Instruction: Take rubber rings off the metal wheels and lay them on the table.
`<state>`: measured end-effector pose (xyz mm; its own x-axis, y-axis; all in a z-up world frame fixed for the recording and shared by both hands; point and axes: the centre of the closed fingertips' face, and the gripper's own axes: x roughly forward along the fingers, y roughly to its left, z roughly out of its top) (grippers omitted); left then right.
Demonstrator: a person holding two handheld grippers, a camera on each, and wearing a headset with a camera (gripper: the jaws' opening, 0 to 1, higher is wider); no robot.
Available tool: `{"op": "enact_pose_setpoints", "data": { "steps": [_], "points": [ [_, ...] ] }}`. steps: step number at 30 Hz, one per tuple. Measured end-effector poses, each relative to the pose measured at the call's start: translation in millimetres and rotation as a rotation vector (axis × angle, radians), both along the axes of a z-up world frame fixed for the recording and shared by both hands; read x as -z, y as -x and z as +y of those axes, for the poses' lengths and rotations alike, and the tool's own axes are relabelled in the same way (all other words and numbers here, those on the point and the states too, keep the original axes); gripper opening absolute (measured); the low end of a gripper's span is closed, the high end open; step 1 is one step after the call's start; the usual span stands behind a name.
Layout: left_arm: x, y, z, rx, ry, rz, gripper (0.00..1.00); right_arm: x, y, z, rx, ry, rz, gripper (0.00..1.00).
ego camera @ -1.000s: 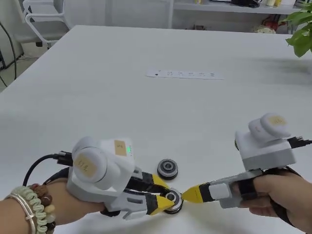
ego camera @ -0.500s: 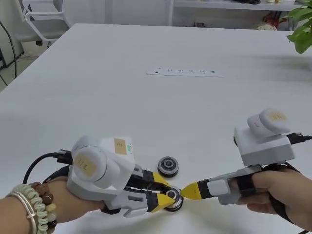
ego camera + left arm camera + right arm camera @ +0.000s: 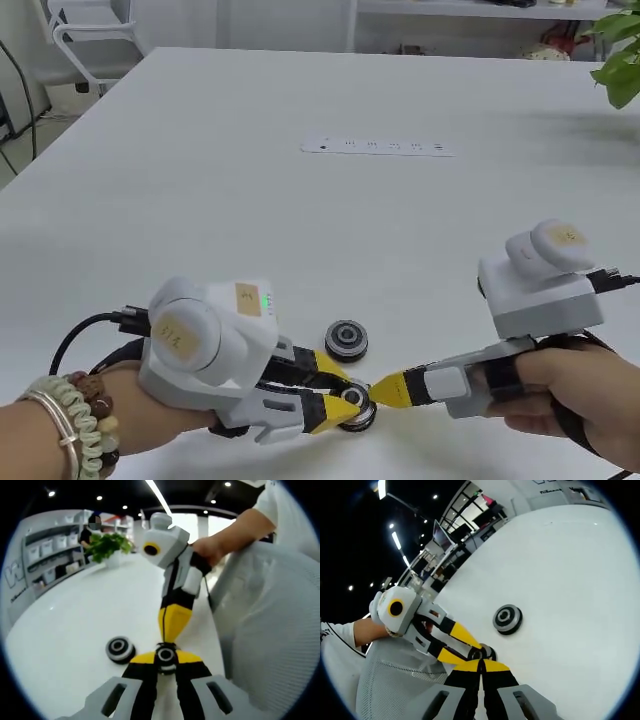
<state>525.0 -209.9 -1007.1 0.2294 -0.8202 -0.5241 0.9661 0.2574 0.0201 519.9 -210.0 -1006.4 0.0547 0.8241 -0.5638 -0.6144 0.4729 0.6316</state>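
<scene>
Metal wheel (image 3: 166, 655) in left hand-held gripper (image 3: 341, 398), right hand-held gripper (image 3: 384, 392) against it.

Table (image 3: 300, 230) looks matt, wheel (image 3: 346, 339) shiny metal (rubber ring (image 3: 330, 344) dull).

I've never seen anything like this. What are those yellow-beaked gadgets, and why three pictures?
No robot here: a person holds a two-jaw gripper in each hand. The wide picture comes from a headset camera; the round ones from a camera on each gripper. The left gripper is clamped on a small metal wheel with a black rubber ring; the right gripper, jaws together, has its tip at that wheel. A second wheel lies free on the white table, a power strip farther back.
</scene>
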Motion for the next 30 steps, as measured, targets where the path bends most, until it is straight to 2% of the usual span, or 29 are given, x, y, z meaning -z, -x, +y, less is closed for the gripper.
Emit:
{"op": "enact_pose_setpoints", "data": {
  "steps": [24,30],
  "points": [
    [0.1,-0.3,-0.4,-0.004,0.002,-0.004,0.13,-2.2,0.3,2.4,-0.019,-0.011,-0.010,0.00],
    [0.0,-0.7,-0.4,-0.005,0.004,-0.004,0.13,-2.0,-1.8,1.2,-0.032,-0.005,-0.027,0.00]
  ]
}}
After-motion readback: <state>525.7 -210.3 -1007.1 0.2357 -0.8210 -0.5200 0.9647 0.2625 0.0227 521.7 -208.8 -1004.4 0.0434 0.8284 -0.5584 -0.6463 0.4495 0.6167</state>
